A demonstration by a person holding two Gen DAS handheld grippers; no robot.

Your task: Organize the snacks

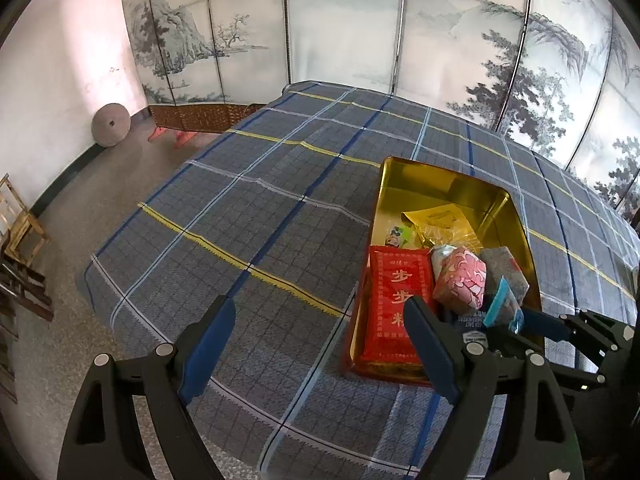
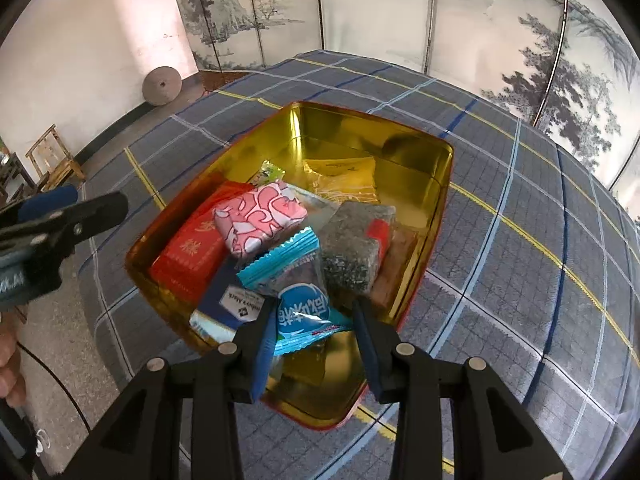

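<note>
Your right tool [image 2: 314, 334] is clamped on the blue snack packet [image 2: 302, 312] over the gold tin [image 2: 436, 184]; your left tool [image 1: 320, 344] stands apart, empty

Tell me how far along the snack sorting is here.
Mostly done: the gold tin already holds the red packet, the pink patterned packet and others. In hand: the right gripper is shut on a blue snack packet over the tin, not yet released. The left gripper is open and empty. No loose snacks show on the plaid cloth.

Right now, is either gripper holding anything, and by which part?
The right gripper pinches the light-blue plastic snack packet by its near crimped end, over the gold metal tin. The left gripper is open and empty.
</note>
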